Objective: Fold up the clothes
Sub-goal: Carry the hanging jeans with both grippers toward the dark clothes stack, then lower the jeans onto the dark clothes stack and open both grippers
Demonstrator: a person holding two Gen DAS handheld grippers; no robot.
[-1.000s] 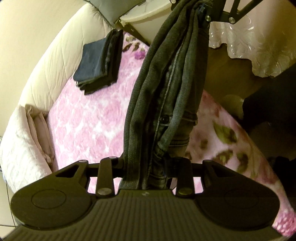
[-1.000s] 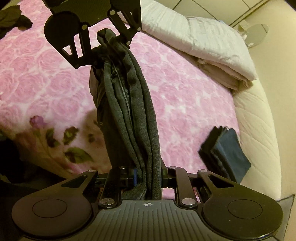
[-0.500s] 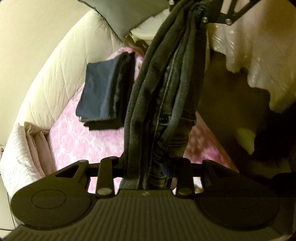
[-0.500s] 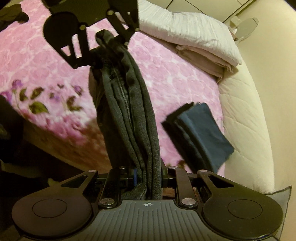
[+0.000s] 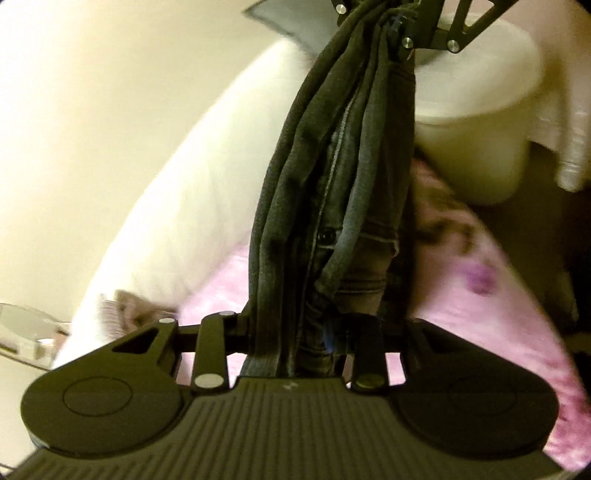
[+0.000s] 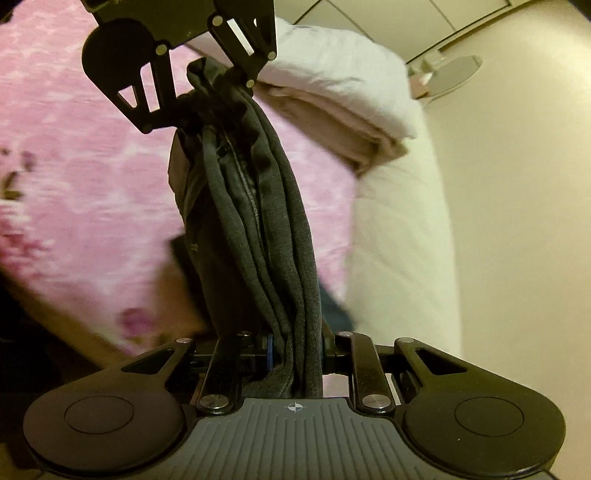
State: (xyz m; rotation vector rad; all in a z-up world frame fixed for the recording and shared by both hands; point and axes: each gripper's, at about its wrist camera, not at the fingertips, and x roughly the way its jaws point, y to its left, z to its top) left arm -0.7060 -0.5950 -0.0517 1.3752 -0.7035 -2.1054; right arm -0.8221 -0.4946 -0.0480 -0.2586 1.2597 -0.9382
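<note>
A folded pair of dark grey jeans [image 5: 332, 192] hangs stretched in the air between my two grippers, above the pink bed. My left gripper [image 5: 291, 339] is shut on one end of the bundle; the same gripper shows from the far side in the right wrist view, left gripper [image 6: 218, 92]. My right gripper [image 6: 295, 350] is shut on the other end of the jeans [image 6: 255, 221], and it appears at the top of the left wrist view, right gripper [image 5: 391, 22]. A dark blue folded garment [image 6: 334, 308] peeks out just behind the jeans, mostly hidden.
Below lies a pink rose-patterned bedspread [image 6: 74, 166] with a padded white bed surround [image 6: 399, 240] against a cream wall. Folded white and beige bedding [image 6: 343, 96] sits at the bed's end. A white round bin [image 5: 476, 118] stands beside the bed corner, near a small glass table [image 6: 450, 70].
Both grippers have carried the jeans sideways over the bed toward the padded surround and the folded dark stack. That stack has slid behind the jeans. Both grips are unchanged.
</note>
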